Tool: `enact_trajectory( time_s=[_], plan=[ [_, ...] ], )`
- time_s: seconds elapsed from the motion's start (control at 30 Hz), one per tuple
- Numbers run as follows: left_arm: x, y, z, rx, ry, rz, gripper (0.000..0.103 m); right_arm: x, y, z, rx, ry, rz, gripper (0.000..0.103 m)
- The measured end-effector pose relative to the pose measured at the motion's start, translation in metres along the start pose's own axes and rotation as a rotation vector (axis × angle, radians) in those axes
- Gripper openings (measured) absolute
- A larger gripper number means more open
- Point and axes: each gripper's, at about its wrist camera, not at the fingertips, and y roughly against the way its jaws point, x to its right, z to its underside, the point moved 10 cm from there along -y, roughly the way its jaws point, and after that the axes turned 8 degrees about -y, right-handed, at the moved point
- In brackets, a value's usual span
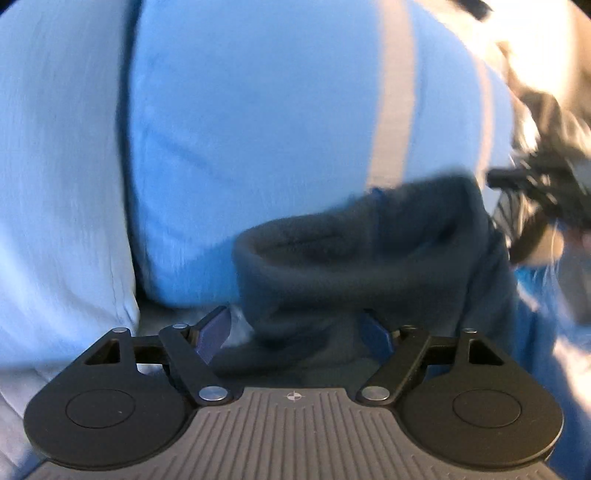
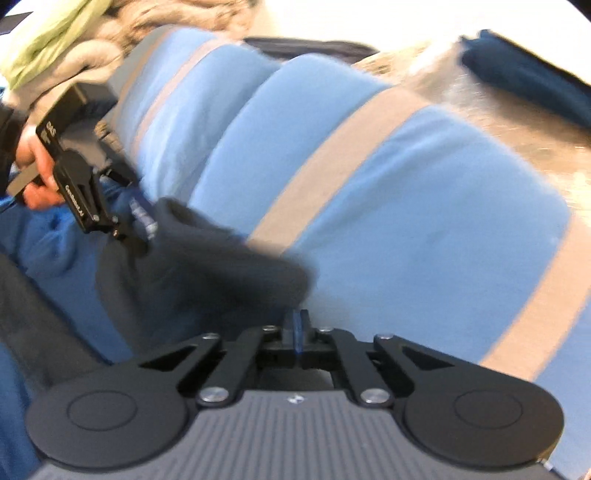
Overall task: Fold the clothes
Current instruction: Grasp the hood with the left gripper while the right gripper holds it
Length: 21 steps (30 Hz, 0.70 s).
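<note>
The left gripper (image 1: 295, 328) is spread wide, its two blue fingers (image 1: 212, 334) well apart. A dark fleece garment (image 1: 354, 258) lies bunched in the gap between them, with a rolled hem or cuff curling up just beyond the tips. The cloth fills the gap, but whether either finger presses it cannot be told.

The right gripper (image 2: 296, 330) is pressed together, its blue pads meeting at the centre. The near edge of the dark garment (image 2: 221, 273) hangs just above and to the left of the tips; motion blur hides whether any cloth is pinched between them.

In the right wrist view the left gripper (image 2: 138, 218) shows at far left, held by a hand (image 2: 35, 173), its fingers at the far left end of the garment. In the left wrist view a blurred black shape at the right edge may be the other tool, too smeared to tell.

Behind the garment is a light blue cloth (image 2: 388, 192) with tan stripes (image 2: 332, 173), lying in broad folds. A paler blue sheet (image 1: 55, 184) fills the left of the left wrist view. A deeper blue fabric (image 2: 55, 236) lies at near left under the hand. At far left in the right wrist view sit a green cloth (image 2: 48, 37) and a grey knit (image 2: 147, 22).
</note>
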Motion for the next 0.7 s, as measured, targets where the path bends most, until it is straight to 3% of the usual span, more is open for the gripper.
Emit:
enact_trajectory(
  time_s=[0.1, 0.17, 0.23, 0.3, 0.37, 0.53, 0.63, 0.7],
  plan=[
    [-0.008, -0.013, 0.000, -0.008, 0.063, 0.042, 0.075, -0.007, 0.000, 0.008, -0.025, 0.048, -0.017, 0.001],
    [-0.012, -0.016, 0.000, 0.009, 0.106, 0.057, 0.049, -0.012, -0.001, 0.014, -0.042, 0.080, -0.028, 0.002],
    [-0.016, -0.017, 0.000, 0.013, 0.118, 0.038, 0.036, -0.016, -0.001, 0.019, -0.059, 0.112, -0.039, 0.023],
    [-0.013, -0.015, 0.000, 0.024, 0.078, 0.025, 0.029, -0.021, -0.001, 0.025, -0.076, 0.144, -0.050, 0.070],
    [-0.009, -0.011, -0.002, 0.033, 0.035, 0.001, 0.020, -0.026, -0.003, 0.031, -0.093, 0.179, -0.060, 0.080],
    [0.010, 0.010, -0.017, 0.065, -0.113, -0.127, 0.010, -0.047, -0.044, 0.041, -0.108, 0.269, -0.020, 0.080],
    [0.020, 0.028, -0.029, 0.091, -0.178, -0.213, 0.009, -0.049, -0.070, 0.041, -0.129, 0.255, 0.013, 0.072],
    [0.028, 0.041, -0.038, 0.106, -0.233, -0.273, 0.009, -0.051, -0.079, 0.036, -0.136, 0.198, 0.006, 0.025]
  ],
)
